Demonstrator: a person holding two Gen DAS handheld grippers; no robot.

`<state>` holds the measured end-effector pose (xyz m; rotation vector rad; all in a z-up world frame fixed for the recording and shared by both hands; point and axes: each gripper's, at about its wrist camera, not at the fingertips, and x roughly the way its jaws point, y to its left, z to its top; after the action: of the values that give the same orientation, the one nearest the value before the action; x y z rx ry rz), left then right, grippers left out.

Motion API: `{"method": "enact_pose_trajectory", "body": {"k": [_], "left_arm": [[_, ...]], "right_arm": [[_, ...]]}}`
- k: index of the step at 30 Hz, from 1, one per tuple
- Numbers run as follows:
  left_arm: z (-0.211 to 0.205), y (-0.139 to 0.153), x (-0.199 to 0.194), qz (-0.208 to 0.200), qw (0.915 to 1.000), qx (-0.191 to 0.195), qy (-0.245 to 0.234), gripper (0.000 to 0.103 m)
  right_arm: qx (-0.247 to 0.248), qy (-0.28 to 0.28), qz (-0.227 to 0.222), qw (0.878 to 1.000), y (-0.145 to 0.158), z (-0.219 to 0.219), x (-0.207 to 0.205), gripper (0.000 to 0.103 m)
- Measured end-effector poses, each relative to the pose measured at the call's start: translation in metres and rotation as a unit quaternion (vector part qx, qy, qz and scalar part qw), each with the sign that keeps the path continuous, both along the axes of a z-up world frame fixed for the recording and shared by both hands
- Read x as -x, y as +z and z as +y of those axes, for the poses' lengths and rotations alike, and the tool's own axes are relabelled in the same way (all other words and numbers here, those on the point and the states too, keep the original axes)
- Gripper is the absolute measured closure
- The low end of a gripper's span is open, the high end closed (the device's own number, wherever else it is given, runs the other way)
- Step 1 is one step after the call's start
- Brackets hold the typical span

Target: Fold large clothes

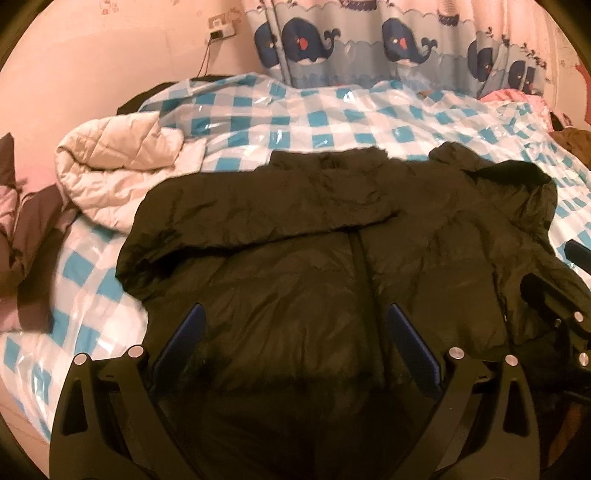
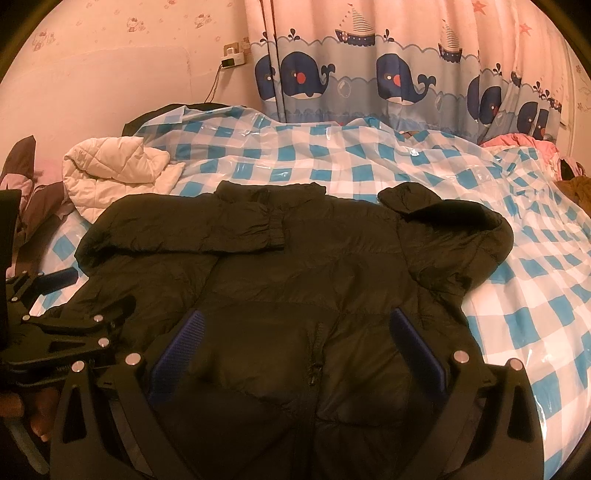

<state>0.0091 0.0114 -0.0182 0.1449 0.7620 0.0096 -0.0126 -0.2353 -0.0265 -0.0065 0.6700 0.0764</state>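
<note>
A black puffer jacket (image 1: 332,236) lies spread on the checked bed cover, front up, zipper (image 1: 360,258) down its middle. Its left sleeve (image 1: 266,199) is folded across the chest; its right sleeve (image 1: 517,192) is bent back at the shoulder. My left gripper (image 1: 295,314) is open, jaws wide apart, low over the jacket's hem. In the right wrist view the same jacket (image 2: 295,266) fills the middle, and my right gripper (image 2: 295,317) is open over the hem near the zipper pull (image 2: 314,373). The left gripper also shows at that view's left edge (image 2: 59,295).
A blue-and-white checked plastic-covered bed (image 1: 332,110) carries everything. A white quilted garment (image 1: 118,166) lies bunched at the left. Brown and pink clothes (image 1: 33,236) pile at the left edge. A whale-print curtain (image 1: 369,40) hangs behind. A wall socket with cord (image 1: 221,29) is at the back left.
</note>
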Motion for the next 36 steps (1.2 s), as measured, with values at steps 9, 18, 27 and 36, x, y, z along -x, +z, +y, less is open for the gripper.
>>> {"method": "enact_pose_trajectory", "body": {"k": [9, 18, 27, 36], "left_arm": [[0.007, 0.005, -0.004, 0.009, 0.9990, 0.042, 0.009, 0.009], [0.000, 0.006, -0.007, 0.008, 0.9995, 0.030, 0.004, 0.009], [-0.006, 0.009, -0.017, 0.012, 0.9994, 0.034, -0.001, 0.009], [-0.003, -0.002, -0.034, 0.038, 0.9973, 0.064, 0.001, 0.009]], "right_arm": [[0.000, 0.000, 0.000, 1.000, -0.001, -0.002, 0.000, 0.007], [-0.002, 0.000, 0.002, 1.000, -0.001, -0.003, 0.000, 0.007], [0.004, 0.012, 0.002, 1.000, 0.011, -0.017, -0.004, 0.007], [0.164, -0.036, 0.057, 0.984, 0.054, -0.089, -0.153, 0.007]]}}
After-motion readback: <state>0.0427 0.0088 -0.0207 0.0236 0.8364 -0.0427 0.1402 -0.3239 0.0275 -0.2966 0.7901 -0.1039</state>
